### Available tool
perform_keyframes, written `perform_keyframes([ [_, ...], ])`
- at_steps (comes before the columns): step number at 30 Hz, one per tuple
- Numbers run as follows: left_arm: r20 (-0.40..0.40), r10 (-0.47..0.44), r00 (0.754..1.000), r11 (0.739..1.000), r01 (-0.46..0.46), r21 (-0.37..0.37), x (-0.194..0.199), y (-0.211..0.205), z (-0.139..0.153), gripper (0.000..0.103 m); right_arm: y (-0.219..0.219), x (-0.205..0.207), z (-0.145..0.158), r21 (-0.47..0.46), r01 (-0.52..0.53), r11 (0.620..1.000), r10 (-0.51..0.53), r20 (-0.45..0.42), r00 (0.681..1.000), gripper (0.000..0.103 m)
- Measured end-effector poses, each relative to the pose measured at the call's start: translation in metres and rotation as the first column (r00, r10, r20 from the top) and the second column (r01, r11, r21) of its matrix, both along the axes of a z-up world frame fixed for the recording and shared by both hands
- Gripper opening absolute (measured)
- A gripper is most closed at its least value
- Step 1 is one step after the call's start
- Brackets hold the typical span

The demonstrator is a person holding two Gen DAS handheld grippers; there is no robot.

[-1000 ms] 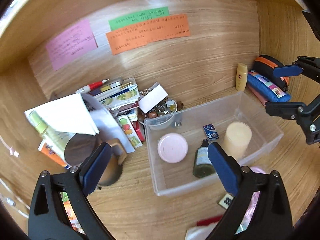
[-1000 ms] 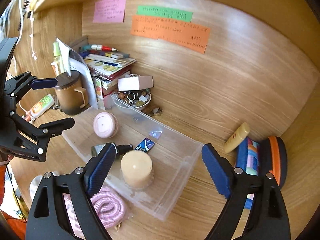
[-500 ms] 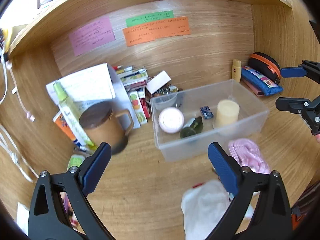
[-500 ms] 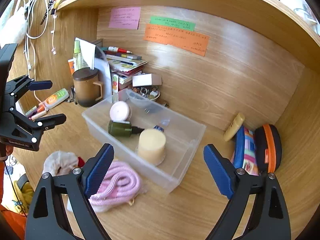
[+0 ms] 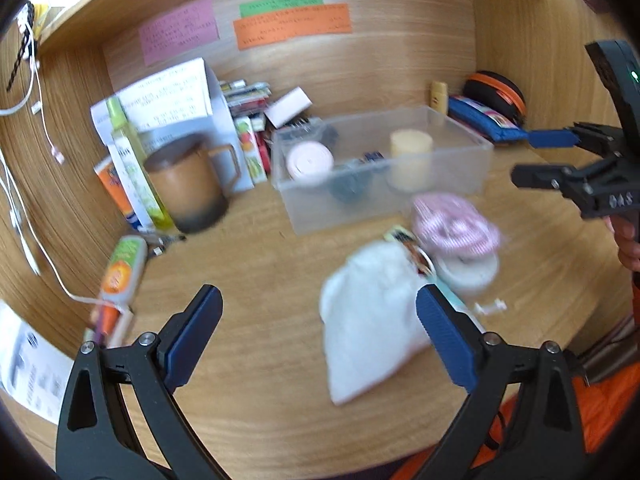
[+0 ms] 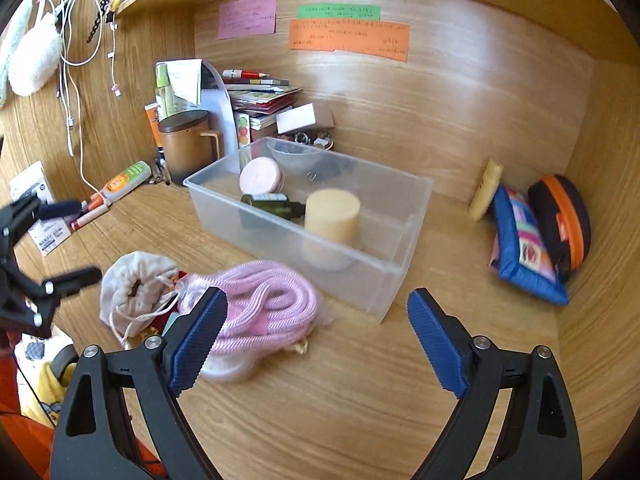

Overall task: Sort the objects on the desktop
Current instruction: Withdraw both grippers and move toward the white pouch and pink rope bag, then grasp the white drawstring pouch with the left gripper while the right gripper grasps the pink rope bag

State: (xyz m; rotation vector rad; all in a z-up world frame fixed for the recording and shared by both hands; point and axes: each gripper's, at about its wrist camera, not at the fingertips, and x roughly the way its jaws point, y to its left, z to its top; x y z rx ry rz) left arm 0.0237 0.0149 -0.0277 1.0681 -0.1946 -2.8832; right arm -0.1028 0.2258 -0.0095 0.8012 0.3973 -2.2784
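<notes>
In the right wrist view the right gripper (image 6: 316, 334) stands wide open and holds nothing; the pink rope (image 6: 256, 304) lies coiled at lower left of centre, partly behind its left finger and just in front of the clear bin (image 6: 400, 248), its long side running across the frame. In the left wrist view the left gripper (image 5: 318, 330) is also wide open and empty, with the white pouch (image 5: 368, 320) between its fingers; the right gripper seems nearer the rope
</notes>
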Motion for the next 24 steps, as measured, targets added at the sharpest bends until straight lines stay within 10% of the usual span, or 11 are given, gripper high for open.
perform_keyframes([
  [24,0.159,0.004,0.987,0.986,-0.03,0.162,-0.04,0.003,-0.058,0.1,-0.043,0.006,-0.053,0.093,-0.1,0.991,0.088,0.126,0.988,0.091],
])
